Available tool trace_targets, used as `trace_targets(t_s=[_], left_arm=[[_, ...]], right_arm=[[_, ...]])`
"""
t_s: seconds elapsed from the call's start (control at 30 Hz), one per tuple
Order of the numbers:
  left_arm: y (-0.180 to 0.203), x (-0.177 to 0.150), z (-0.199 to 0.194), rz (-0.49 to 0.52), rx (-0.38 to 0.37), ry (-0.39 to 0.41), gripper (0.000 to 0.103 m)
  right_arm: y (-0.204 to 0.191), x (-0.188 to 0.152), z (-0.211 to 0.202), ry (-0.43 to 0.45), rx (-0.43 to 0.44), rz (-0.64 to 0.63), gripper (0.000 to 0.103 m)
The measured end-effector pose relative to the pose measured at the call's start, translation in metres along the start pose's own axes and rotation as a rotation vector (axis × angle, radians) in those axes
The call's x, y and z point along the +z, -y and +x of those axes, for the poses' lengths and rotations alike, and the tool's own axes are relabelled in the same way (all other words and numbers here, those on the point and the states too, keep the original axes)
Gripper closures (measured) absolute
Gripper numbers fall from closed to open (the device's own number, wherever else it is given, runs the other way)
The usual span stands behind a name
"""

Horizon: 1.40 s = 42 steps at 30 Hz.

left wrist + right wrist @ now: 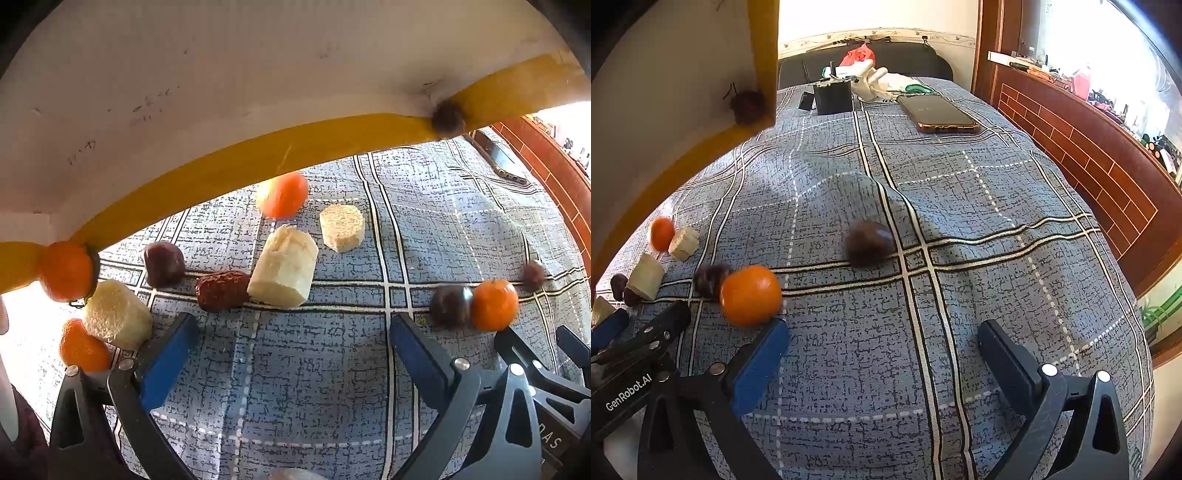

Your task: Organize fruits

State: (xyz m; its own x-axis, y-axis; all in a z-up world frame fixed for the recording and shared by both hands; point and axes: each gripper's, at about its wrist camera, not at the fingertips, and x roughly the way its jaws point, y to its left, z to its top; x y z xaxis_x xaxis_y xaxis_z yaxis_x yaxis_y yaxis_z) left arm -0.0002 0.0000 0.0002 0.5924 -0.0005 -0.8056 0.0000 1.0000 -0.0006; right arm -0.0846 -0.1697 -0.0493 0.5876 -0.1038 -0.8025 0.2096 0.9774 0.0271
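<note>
Two grippers, left [291, 332] and right [882, 339], hover spread and empty above the bed [960, 258], where scattered oranges [750, 295], dark plums [870, 243] and pale chunks [283, 266] lie toward its left edge; closing squarely on one round fruit looks wisest.

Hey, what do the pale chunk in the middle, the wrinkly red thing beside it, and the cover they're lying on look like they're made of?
The pale chunk: probably peeled sugarcane or similar plant stalk, matte, with a fibrous, grainy cut end. The wrinkly red thing: likely a dried red date, its skin creased and slightly glossy. The cover: woven fabric, matte blue-grey with printed grid lines; it ripples and folds softly, like a bedsheet.
</note>
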Motion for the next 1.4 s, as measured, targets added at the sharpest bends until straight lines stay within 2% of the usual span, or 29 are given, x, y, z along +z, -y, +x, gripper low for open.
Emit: trace_targets(t_s=[1.4], left_arm=[[-0.0005, 0.001, -0.0014, 0.001, 0.001, -0.005, 0.0]], right_arm=[[0.0005, -0.0003, 0.0008, 0.0, 0.002, 0.002, 0.0]])
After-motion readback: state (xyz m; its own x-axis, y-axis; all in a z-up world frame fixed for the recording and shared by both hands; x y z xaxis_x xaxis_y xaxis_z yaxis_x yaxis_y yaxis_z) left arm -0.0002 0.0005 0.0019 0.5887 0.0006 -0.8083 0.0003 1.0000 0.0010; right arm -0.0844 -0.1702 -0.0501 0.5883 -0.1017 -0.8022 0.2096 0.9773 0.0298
